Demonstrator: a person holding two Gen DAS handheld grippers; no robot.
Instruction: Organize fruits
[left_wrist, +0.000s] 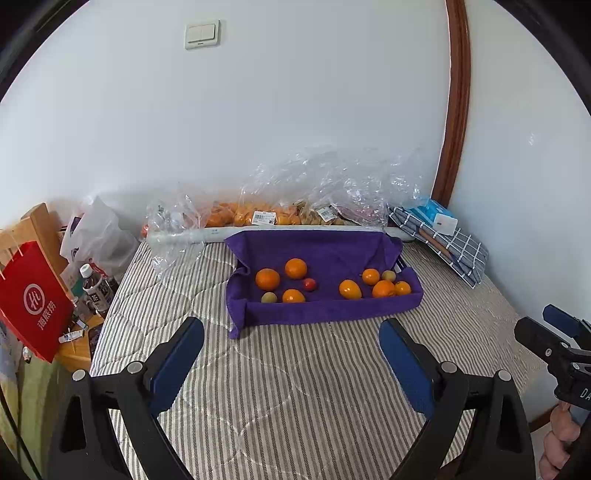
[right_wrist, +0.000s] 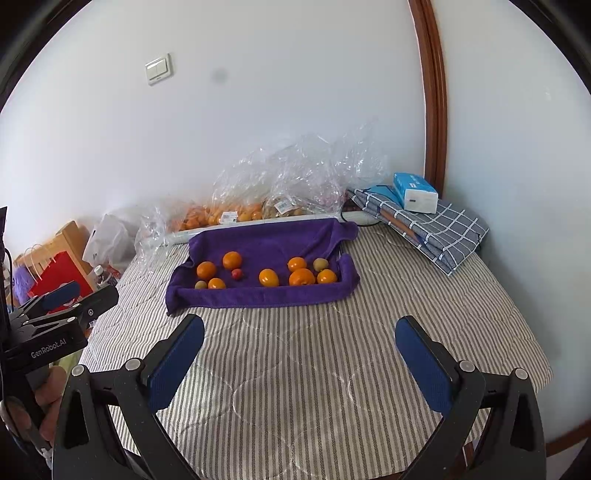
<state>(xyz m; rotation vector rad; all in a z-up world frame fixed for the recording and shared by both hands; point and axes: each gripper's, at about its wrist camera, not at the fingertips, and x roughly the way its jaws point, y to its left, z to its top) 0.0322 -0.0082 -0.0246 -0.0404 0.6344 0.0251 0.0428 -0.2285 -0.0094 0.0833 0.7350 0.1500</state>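
Note:
A purple towel-lined tray (left_wrist: 325, 310) (right_wrist: 258, 297) sits on the striped bed. It holds several oranges in two loose groups, left (left_wrist: 267, 278) (right_wrist: 206, 270) and right (left_wrist: 350, 289) (right_wrist: 302, 277). A small red fruit (left_wrist: 309, 284) (right_wrist: 237, 273) and two small greenish fruits (left_wrist: 269, 297) (right_wrist: 320, 264) lie among them. My left gripper (left_wrist: 291, 339) is open and empty, short of the tray's front edge. My right gripper (right_wrist: 300, 338) is open and empty, also short of the tray. Each gripper shows at the edge of the other's view.
Clear plastic bags of more oranges (left_wrist: 243, 216) (right_wrist: 221, 216) lie against the wall behind the tray. A checked folded cloth (left_wrist: 447, 243) (right_wrist: 428, 229) with a tissue pack (right_wrist: 415, 192) lies at back right. A red paper bag (left_wrist: 31, 299) and bottles (left_wrist: 96, 288) stand off the bed's left side.

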